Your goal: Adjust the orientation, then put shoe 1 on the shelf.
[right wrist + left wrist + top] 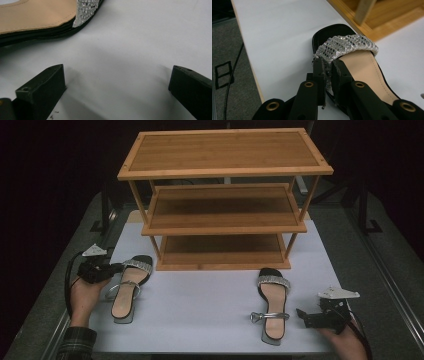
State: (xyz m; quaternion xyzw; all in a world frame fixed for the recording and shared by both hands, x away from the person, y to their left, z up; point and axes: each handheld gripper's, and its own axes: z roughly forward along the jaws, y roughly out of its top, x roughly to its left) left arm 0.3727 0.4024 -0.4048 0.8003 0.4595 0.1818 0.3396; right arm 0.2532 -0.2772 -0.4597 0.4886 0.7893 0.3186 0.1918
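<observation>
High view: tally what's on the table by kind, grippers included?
Sandals: 2, the left sandal and the right sandal
Wooden shelf racks: 1, the three-tier rack
Grippers: 2, the left gripper closed on the left sandal's rhinestone strap, and the right gripper open beside the right sandal
Total: 5

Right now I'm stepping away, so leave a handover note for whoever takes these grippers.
Left gripper: shut on the sparkly strap of the left sandal, which is on the white table near the rack's front left corner.
Right gripper: open, holding nothing, beside the right sandal.
Wooden shoe rack: all three shelves bare.
Done: left sandal gripped.
Left: probably shelve both sandals; the right one still needs grasping.
</observation>
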